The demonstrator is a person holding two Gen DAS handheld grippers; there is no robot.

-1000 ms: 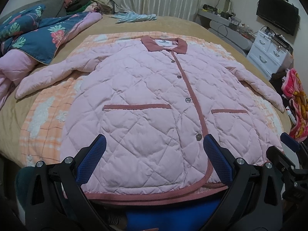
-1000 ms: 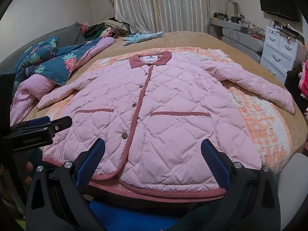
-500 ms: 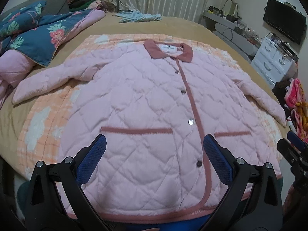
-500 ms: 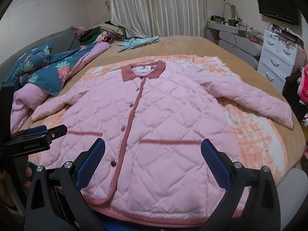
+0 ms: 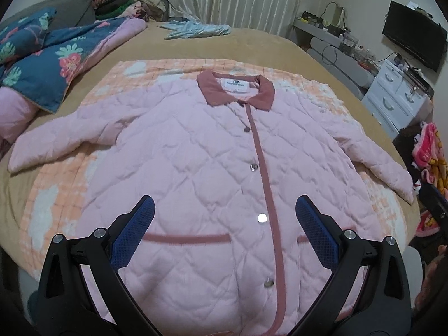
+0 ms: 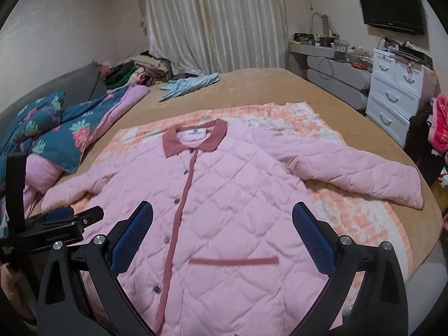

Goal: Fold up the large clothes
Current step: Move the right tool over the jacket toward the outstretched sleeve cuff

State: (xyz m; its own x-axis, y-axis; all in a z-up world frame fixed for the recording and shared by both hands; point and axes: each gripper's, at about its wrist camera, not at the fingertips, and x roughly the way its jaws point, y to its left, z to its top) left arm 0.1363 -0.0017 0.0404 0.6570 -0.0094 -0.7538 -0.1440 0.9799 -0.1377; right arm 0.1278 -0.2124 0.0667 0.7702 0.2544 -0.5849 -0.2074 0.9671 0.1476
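A pink quilted jacket (image 5: 196, 162) with a dusty-rose collar and snap buttons lies flat, front up and buttoned, on an orange checked blanket (image 5: 58, 196) on the bed. Both sleeves are spread out to the sides. It also shows in the right wrist view (image 6: 238, 196). My left gripper (image 5: 224, 224) is open and empty, hovering over the jacket's lower front. My right gripper (image 6: 222, 229) is open and empty over the lower front near the pocket. The left gripper's body (image 6: 56, 226) shows at the left of the right wrist view.
A blue floral quilt (image 5: 42, 58) lies bunched at the bed's left side. A light blue garment (image 5: 196, 28) lies at the far end. White drawers (image 6: 394, 95) and a wall TV (image 6: 392, 5) stand to the right. Bright clothes (image 5: 431, 162) pile beside the bed.
Both grippers have risen and moved forward over the jacket; the hem has dropped out of view. The jacket has not moved and both grippers stay open.
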